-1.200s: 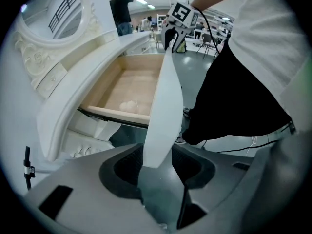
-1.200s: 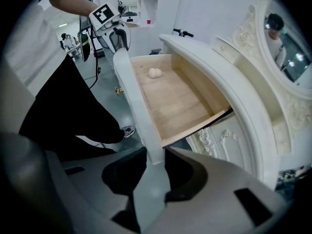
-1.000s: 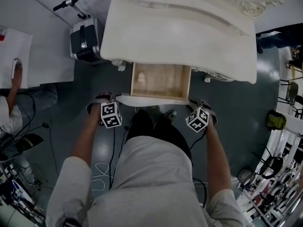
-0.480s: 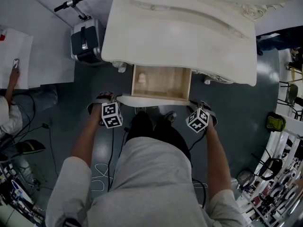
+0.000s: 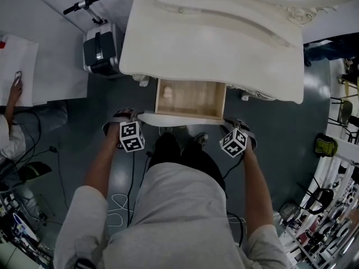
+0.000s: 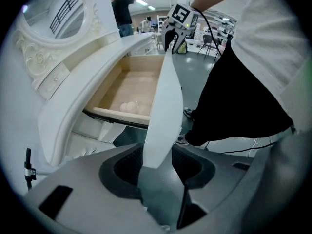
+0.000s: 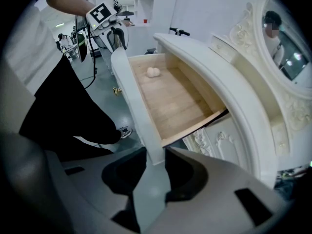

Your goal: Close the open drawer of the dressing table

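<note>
Left tongs (image 6: 158, 156), right tongs (image 7: 155, 155) seemingly clamp drawer (image 5: 190, 97) (open).

Left hand-held gripper (image 6: 157, 165): at the bottom edge, its two dark jaws closed on the near end of the drawer front (image 6: 165, 101)
Drawer front: white panel seen edge-on, running up and away from the jaws
Right hand-held gripper (image 6: 173, 39): at the panel's far end, marker cube on top
Drawer (image 6: 136, 84): pulled out, pale wood inside, a small pale lump (image 6: 127, 107) on its floor
Tabletop (image 6: 92, 89): cream, overhanging the drawer at left
Dark trousers (image 6: 234, 96): just right of the panel
</note>
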`<state>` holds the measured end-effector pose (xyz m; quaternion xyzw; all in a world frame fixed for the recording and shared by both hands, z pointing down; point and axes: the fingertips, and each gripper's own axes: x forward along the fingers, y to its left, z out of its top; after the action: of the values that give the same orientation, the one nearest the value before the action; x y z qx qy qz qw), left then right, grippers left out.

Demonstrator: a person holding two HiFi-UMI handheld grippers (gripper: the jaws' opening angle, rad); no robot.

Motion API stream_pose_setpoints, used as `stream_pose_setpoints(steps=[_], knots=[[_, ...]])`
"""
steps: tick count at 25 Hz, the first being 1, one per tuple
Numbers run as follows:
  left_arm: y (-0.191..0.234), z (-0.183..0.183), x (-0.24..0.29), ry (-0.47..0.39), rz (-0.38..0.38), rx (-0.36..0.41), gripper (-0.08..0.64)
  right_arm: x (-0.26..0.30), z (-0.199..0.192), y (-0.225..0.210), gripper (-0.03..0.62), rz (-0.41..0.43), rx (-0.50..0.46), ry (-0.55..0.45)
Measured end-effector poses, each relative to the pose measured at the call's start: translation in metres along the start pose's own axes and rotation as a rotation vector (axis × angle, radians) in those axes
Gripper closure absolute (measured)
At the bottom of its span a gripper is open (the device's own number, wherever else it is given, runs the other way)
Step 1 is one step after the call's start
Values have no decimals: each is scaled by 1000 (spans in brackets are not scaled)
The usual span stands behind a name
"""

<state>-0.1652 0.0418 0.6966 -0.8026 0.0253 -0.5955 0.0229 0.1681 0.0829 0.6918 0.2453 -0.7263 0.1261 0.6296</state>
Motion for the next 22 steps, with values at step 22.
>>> stream_pose_setpoints(steps=[22], knots=[[16,3,2,-6,9,3,377,3,5,-15,465,-5,3,11]])
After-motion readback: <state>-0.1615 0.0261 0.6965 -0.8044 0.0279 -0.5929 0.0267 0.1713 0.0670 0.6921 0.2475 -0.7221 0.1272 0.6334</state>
